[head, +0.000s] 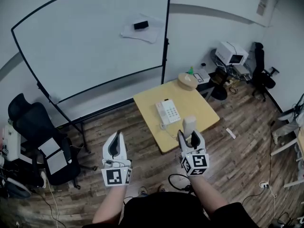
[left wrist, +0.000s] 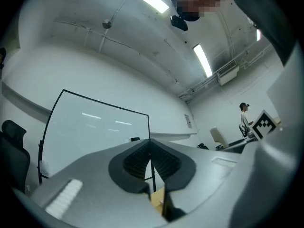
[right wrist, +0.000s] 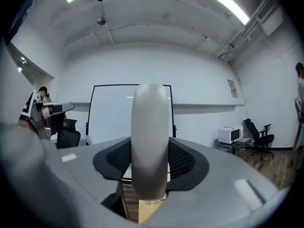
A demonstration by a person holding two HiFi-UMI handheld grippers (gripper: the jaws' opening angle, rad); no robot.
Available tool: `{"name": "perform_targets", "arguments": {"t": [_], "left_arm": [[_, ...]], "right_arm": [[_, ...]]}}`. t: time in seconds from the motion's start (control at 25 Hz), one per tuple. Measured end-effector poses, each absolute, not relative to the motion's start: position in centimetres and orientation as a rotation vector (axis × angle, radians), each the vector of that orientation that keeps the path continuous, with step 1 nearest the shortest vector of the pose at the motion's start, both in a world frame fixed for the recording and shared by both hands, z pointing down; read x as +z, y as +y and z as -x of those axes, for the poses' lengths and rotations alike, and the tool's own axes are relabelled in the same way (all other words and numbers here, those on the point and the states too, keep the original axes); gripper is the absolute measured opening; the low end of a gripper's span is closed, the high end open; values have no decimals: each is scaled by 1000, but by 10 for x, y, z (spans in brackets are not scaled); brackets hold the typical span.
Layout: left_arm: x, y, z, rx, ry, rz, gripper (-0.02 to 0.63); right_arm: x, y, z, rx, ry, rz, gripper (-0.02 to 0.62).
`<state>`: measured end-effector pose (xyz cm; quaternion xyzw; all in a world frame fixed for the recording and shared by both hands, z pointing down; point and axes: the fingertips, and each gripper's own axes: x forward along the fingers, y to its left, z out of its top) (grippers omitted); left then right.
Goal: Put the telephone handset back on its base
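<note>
Head view: a square table (head: 199, 109) of smooth pale wood is being shown, bearing the boxy white telephone base (head: 167, 112). The rounded cream handset (head: 189, 124) is being clamped upright, apart from the base, by the right gripper's (head: 189, 138) ribbed pads; the left gripper (head: 116, 137) is being held closed, empty.

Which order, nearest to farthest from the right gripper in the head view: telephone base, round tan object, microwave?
1. telephone base, on the table just ahead of the right gripper
2. round tan object, table's far corner
3. microwave, far back, right
</note>
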<state>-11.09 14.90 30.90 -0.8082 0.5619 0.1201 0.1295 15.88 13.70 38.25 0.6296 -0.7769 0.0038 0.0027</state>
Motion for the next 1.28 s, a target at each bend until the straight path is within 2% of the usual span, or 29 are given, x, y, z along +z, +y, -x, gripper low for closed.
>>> {"name": "perform_targets", "arguments": {"t": [0.72, 1.28], "left_arm": [[325, 125, 76, 267, 1708, 2292, 0], [342, -9, 80, 304, 1633, 2397, 0]], "right_arm": [[399, 100, -170, 23, -2560, -1817, 219], [414, -2, -155, 58, -2472, -1849, 219]]}}
